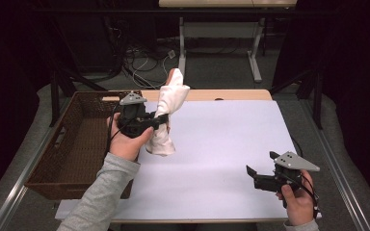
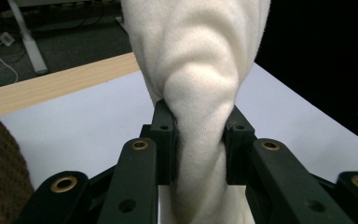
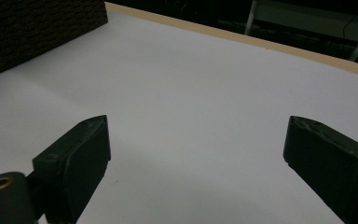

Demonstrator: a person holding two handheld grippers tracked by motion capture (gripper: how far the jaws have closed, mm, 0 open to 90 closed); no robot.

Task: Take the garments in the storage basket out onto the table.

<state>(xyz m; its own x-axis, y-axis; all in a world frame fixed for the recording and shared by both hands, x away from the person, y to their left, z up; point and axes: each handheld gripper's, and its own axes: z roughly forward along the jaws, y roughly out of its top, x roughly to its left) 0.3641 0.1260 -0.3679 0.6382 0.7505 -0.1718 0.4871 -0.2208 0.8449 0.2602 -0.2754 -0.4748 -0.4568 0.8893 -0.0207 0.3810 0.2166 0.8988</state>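
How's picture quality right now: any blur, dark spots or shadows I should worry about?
High view: dim, black edges, white tabletop evenly lit. Left gripper view: cream knitted cloth sharp between the left gripper jaws; near linkage soft. Right gripper view: open right gripper jaws blurred, faint shadow beneath; brown woven basket dark.

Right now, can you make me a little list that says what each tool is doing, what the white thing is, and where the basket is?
left tool: shut on the white cloth, pinching it around its middle
white cloth: bunched and held upright, its lower end by the table
right tool: open, holding nothing, low over the white table cover
basket: brown and woven, at the table's left side, beside the left hand
table: white cover, with a wooden edge at the far side
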